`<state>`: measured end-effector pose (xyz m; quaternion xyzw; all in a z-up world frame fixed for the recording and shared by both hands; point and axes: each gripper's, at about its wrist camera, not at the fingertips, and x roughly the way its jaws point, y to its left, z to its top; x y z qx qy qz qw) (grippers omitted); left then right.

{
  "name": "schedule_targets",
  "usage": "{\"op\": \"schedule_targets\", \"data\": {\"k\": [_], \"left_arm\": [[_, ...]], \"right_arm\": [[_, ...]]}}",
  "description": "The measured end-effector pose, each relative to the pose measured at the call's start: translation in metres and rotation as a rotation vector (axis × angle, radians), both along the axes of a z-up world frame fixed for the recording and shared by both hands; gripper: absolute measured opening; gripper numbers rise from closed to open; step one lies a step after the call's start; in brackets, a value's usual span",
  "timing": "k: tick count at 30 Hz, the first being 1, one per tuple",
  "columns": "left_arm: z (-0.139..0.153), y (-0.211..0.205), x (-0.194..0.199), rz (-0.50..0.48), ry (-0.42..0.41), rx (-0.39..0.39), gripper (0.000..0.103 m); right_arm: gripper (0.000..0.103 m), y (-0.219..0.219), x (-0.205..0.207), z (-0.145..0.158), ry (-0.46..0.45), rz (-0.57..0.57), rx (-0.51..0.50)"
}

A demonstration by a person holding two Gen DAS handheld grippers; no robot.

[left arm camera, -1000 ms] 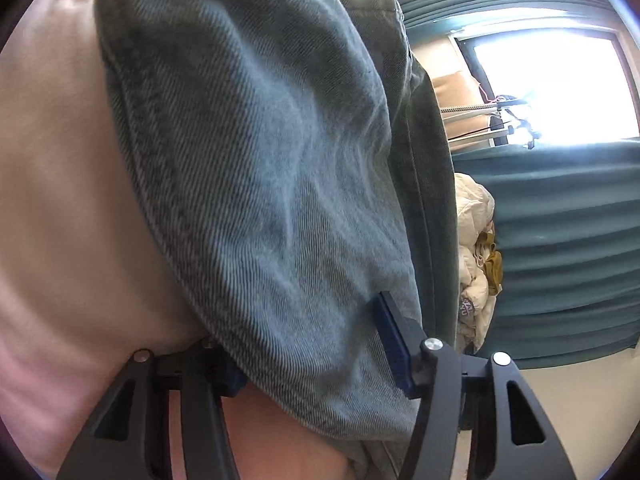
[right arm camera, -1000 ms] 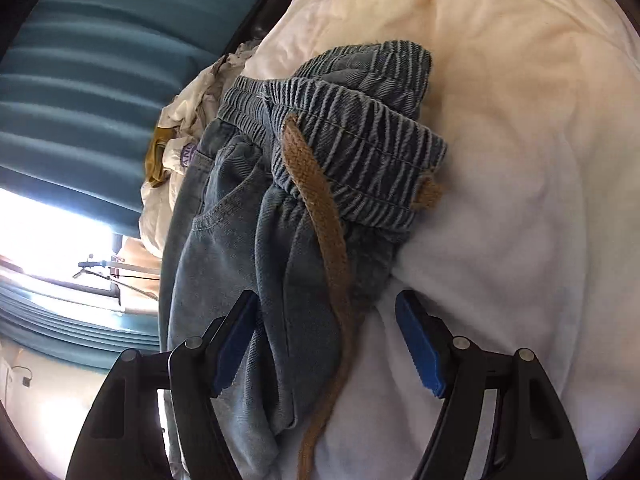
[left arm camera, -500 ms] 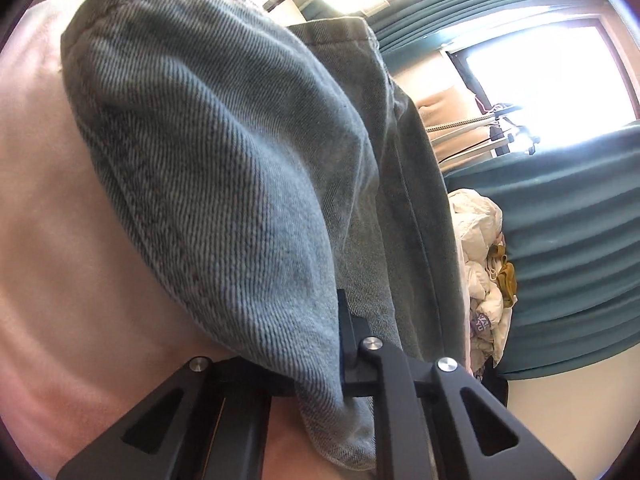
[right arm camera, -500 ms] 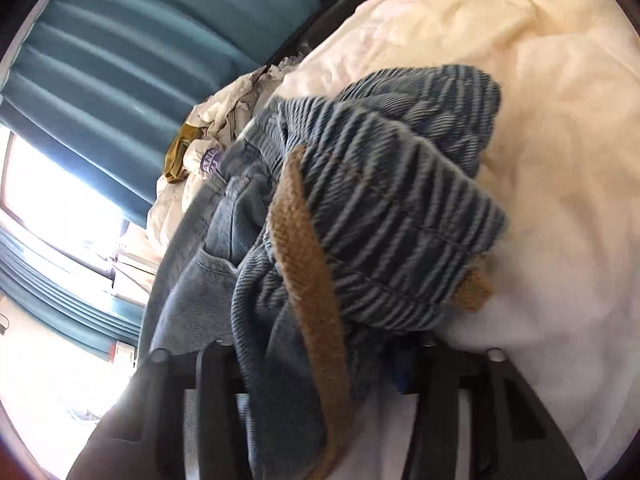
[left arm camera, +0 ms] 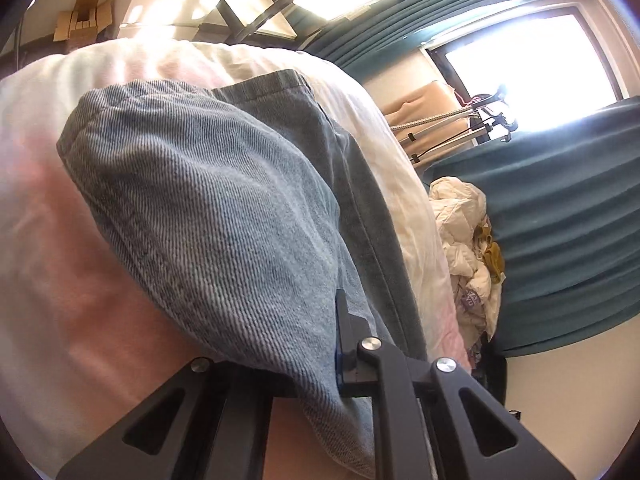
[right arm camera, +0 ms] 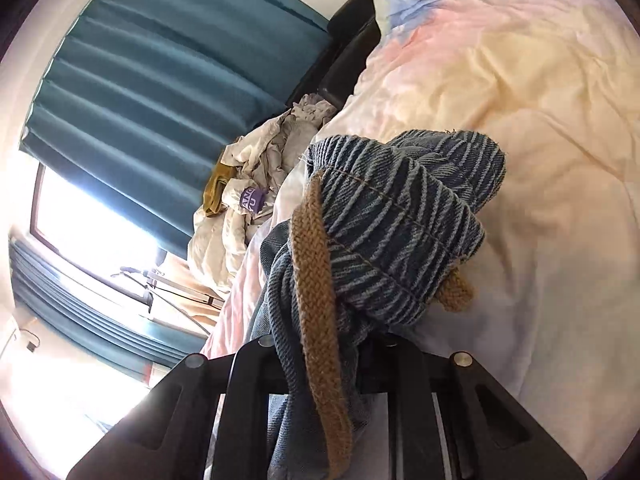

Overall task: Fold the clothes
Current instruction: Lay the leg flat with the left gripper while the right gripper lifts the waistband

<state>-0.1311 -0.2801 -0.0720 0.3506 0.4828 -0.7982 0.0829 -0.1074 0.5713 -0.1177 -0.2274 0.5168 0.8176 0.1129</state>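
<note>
Jeans pinched at both ends; lift begun.
I've just closed left hand-held gripper on the hem; right hand-held gripper has been closing on the waistband; fold can start.

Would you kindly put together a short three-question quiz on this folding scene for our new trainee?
1. True or false: the left tongs stand open, clear of the denim trousers.
2. What brown thing hangs beside the elastic waistband where the right tongs grip?
3. The trousers lie on: A) a wooden floor, B) a pale quilt, C) a metal rack.

Key: 1. False, they are shut on the denim. 2. A knitted drawstring. 3. B.
</note>
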Motion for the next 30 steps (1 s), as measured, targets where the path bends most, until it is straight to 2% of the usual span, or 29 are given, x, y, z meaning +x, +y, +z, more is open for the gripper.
{"op": "schedule_targets", "data": {"k": [4, 5, 9, 13, 16, 20, 23, 28, 30], "left_arm": [[-0.004, 0.0, 0.018, -0.025, -0.058, -0.011, 0.008], [-0.005, -0.002, 0.021, -0.036, -0.066, -0.04, 0.008], [-0.004, 0.005, 0.016, -0.054, -0.114, -0.132, 0.01], [-0.005, 0.006, 0.019, -0.046, -0.139, -0.144, 0.014], [0.001, 0.012, 0.027, -0.052, -0.195, -0.216, 0.02], [0.019, 0.027, 0.044, -0.052, -0.218, -0.353, 0.033], [0.037, 0.043, 0.059, -0.046, -0.18, -0.43, 0.047], [0.066, 0.075, 0.074, -0.051, -0.076, -0.532, 0.05], [0.075, 0.087, 0.081, -0.066, -0.027, -0.568, 0.052]], "right_arm": [[0.016, 0.006, 0.033, -0.008, -0.03, -0.017, -0.104], [0.016, 0.007, 0.04, -0.012, -0.028, -0.019, -0.141], [0.016, 0.007, 0.047, -0.023, -0.065, -0.011, -0.17], [0.017, 0.011, 0.044, -0.039, -0.074, -0.005, -0.196], [0.022, 0.011, 0.043, -0.044, -0.083, -0.007, -0.19], [0.026, 0.011, 0.044, -0.047, -0.094, 0.006, -0.189], [0.036, 0.013, 0.051, -0.057, -0.104, 0.002, -0.237], [0.071, 0.019, 0.065, -0.073, -0.069, -0.068, -0.342], [0.075, 0.023, 0.071, -0.077, -0.031, -0.101, -0.382]]}}
